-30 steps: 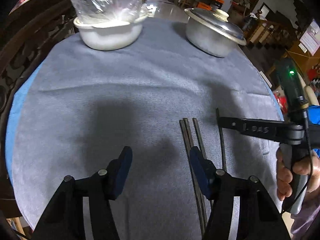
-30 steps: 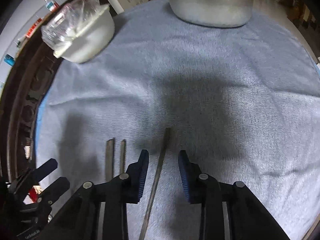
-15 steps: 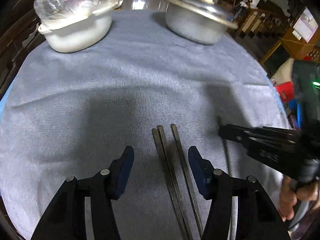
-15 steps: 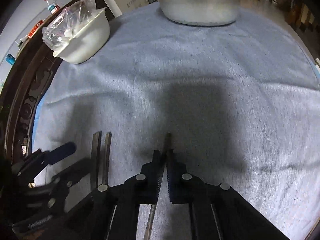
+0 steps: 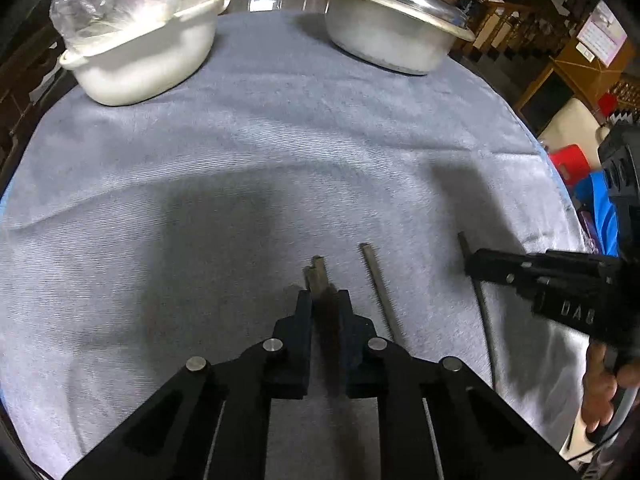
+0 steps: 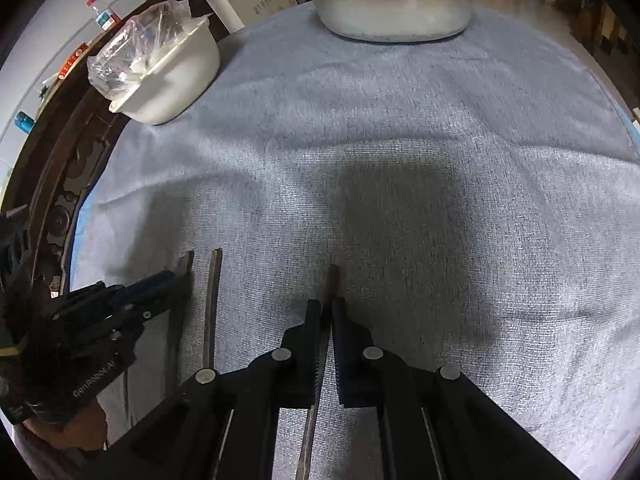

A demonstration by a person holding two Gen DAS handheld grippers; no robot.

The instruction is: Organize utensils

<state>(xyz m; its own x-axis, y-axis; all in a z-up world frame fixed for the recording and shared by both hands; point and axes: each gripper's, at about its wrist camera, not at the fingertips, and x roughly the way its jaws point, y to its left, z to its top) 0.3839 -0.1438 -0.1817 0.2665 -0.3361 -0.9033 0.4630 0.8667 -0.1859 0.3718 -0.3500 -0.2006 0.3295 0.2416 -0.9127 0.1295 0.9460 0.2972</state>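
Note:
Several dark metal chopsticks lie on the grey-blue cloth (image 5: 280, 152). My left gripper (image 5: 325, 300) is shut on a pair of chopsticks (image 5: 317, 274) lying side by side. A third chopstick (image 5: 378, 288) lies loose just to its right. My right gripper (image 6: 329, 306) is shut on a single chopstick (image 6: 332, 280), which also shows in the left wrist view (image 5: 478, 300). In the right wrist view the left gripper (image 6: 160, 284) sits at the lower left over the pair (image 6: 185, 264), with the loose chopstick (image 6: 212, 300) beside it.
A white bowl with a plastic bag (image 5: 148, 44) stands at the back left, and a lidded metal pot (image 5: 392, 28) at the back right. The round table's dark wooden rim (image 6: 52, 184) runs along the left. Furniture stands beyond the right edge.
My left gripper has closed on the pair of chopsticks. My right gripper closed on the single chopstick half a second ago and still holds it.

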